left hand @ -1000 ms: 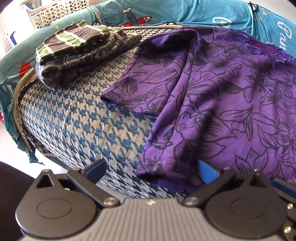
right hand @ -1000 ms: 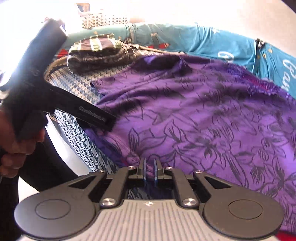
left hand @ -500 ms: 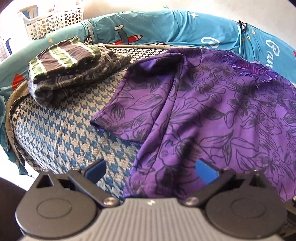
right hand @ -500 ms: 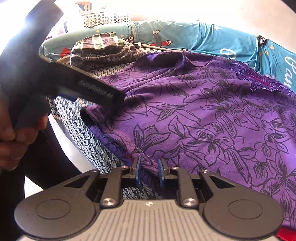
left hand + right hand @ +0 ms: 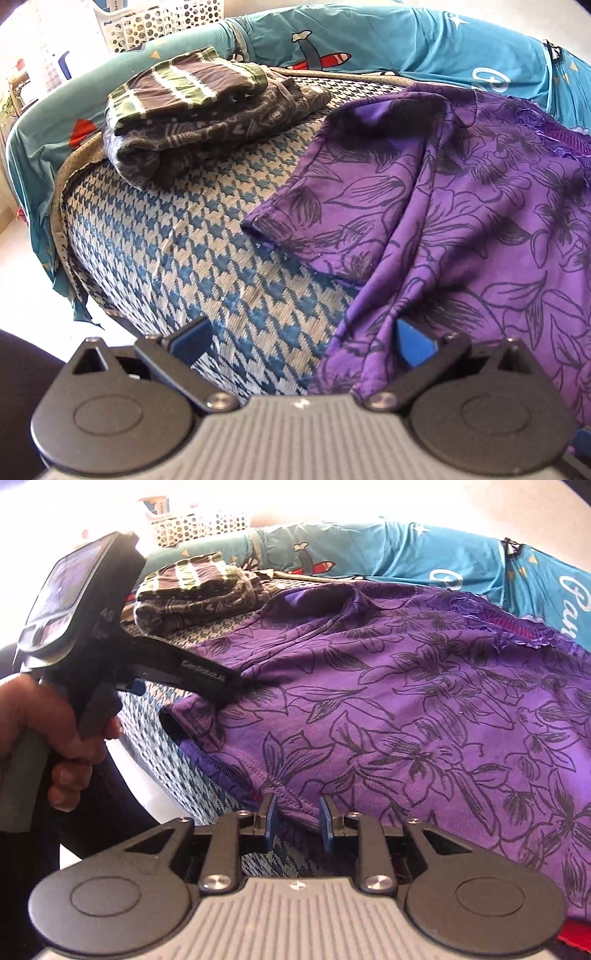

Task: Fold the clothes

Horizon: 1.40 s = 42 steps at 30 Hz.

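Item: purple top (image 5: 406, 701), floral print, lace neckline, spread flat mid-frame on my houndstooth mat (image 5: 177, 258) so I can fold it.

Right gripper (image 5: 297, 821): jaws have just been opening, hem lies loose between them, unpinched.

Left gripper (image 5: 301, 334): spread wide over the side edge.

Folded pile (image 5: 199, 110), upper left, kept clear.

The left tool (image 5: 299, 341) hangs wide open over the houndstooth bed cover (image 5: 177, 258). A purple floral shirt (image 5: 461, 221) lies at three o'clock, folded clothes (image 5: 199, 107) at eleven o'clock.
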Tool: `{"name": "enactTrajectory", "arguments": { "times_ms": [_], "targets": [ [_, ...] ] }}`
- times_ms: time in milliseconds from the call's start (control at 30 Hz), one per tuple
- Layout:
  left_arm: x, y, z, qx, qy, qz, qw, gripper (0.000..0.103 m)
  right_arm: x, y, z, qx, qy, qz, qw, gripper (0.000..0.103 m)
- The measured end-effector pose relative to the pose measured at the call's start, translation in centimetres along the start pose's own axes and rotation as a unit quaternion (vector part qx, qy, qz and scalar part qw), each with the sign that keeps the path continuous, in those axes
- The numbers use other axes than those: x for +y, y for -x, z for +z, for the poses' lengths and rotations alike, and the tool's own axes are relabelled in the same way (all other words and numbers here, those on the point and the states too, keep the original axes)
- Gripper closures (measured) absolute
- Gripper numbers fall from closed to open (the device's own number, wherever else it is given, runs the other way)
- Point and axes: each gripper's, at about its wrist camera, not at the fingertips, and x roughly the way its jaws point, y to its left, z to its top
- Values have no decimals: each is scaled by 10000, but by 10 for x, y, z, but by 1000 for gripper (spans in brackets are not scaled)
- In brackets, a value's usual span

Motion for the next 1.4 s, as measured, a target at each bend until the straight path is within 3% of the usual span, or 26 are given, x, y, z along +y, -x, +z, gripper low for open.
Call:
{"name": "enactTrajectory", "arguments": {
  "times_ms": [133,200,300,533,733,933,1167,1300,1400],
  "targets": [
    [-8,17,3,-588,-178,269,9977,0,-14,15,0,-100,-302,-278,9991,79],
    [-14,27,6,-904,-243,179,9955,0,-21,22,-2,-126,-440,-504,9977,78],
    [-24,36,10,-1016,-227,-327,9940,0,-32,35,-8,-183,-681,-822,9941,78],
    [-70,32,7,-661,-733,-1435,9847,0,-64,64,-17,-408,-1239,-1382,9818,78],
    [-107,30,2,-409,-1110,-1966,9733,0,-92,79,-15,-444,-1493,-1601,9747,78],
    [-133,32,14,-422,-1586,-2179,9621,0,-123,89,-5,-466,-1865,-1455,9705,78],
    [-157,28,39,-471,-2154,-2431,9446,0,-157,99,16,-532,-1806,-1545,9699,78],
    [-166,18,49,-430,-2241,-2439,9426,0,-182,98,26,-486,-1862,-1679,9668,77],
    [-171,10,51,-366,-2178,-2308,9476,0,-201,95,31,-459,-1955,-1791,9631,77]
  ]
}}
